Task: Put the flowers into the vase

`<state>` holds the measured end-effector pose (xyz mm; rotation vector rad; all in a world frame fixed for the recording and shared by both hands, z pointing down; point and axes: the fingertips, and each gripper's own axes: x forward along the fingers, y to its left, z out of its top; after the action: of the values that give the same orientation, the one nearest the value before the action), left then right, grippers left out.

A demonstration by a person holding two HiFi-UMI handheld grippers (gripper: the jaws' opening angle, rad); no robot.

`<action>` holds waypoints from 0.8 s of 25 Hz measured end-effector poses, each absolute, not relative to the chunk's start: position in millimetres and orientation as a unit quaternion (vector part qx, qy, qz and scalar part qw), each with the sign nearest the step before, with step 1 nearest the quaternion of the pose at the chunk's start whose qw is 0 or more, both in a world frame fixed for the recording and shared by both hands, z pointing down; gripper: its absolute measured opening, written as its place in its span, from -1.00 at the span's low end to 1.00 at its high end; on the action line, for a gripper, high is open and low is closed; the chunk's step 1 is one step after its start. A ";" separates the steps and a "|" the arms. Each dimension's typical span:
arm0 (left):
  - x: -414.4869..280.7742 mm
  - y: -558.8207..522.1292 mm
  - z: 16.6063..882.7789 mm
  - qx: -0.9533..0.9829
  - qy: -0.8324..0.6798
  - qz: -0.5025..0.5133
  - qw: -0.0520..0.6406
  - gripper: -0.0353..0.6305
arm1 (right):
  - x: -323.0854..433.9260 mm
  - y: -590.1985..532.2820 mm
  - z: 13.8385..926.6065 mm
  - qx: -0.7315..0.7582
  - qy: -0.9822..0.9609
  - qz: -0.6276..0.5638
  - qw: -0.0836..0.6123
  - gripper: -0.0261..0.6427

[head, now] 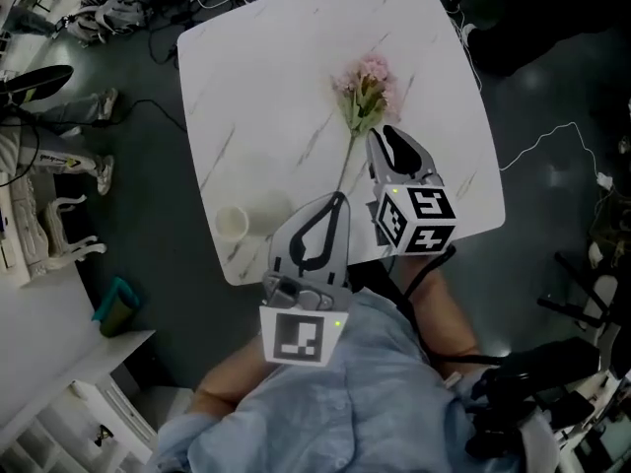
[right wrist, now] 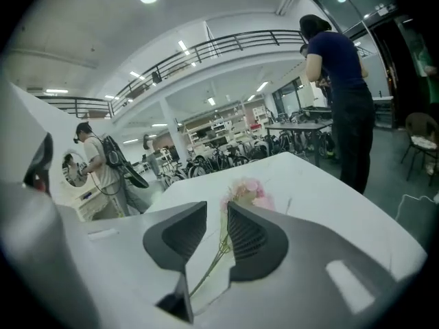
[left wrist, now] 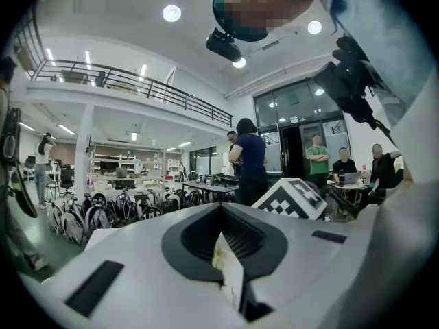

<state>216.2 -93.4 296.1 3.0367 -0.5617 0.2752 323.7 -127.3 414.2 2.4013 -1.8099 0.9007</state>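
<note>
Between my right jaws is only a narrow gap, and they hold nothing. The right gripper (right wrist: 217, 208) hovers over the table with that gap lined up along the green stem (right wrist: 216, 256), which shows through it from above. My left gripper (left wrist: 221, 218) has its jaws closed together, empty, and is lifted so that it looks out at the room, not down at the work.

The flowers (head: 365, 85), a small pink bunch, lie flat near the middle of the table (head: 266, 87), heads away from me and stem (head: 345, 166) trailing back toward me. From the head view my right gripper (head: 386, 138) sits just beside the stem, to its right. I judge this is the approach to a pick, since the thin stem is the only sensible place to pinch without crushing the blooms. The vase (head: 231, 223), a short white one, stands upright near the table's near left edge, close to my left gripper (head: 333, 205), which could steady it.

The tabletop is white marble-patterned and otherwise bare. Around it are a dark floor (head: 148, 156) strewn with cables (head: 552, 141), rows of bicycles (right wrist: 226, 157), a mezzanine railing (right wrist: 206, 50) and several people (right wrist: 339, 88) standing about.
</note>
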 end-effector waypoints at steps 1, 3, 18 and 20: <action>216.1 -96.4 302.1 0.980 -0.170 0.096 0.023 -0.88 | 325.3 -134.1 423.6 0.768 -0.567 0.297 0.007 -0.72; 216.4 -103.8 311.0 0.983 -0.152 0.103 0.025 -0.88 | 330.1 -146.7 442.0 0.775 -0.547 0.317 0.018 -0.72; 203.0 -150.1 345.3 0.980 -0.135 0.121 0.083 -0.88 | 360.9 -190.2 526.8 0.793 -0.467 0.369 0.126 -0.50; 201.9 -150.2 345.2 0.980 -0.135 0.120 0.086 -0.88 | 362.9 -192.6 530.4 0.791 -0.469 0.369 0.133 -0.52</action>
<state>201.9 -150.2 345.2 2.9201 -0.4012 0.3563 362.9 -192.6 530.4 2.2940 -1.3618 1.0711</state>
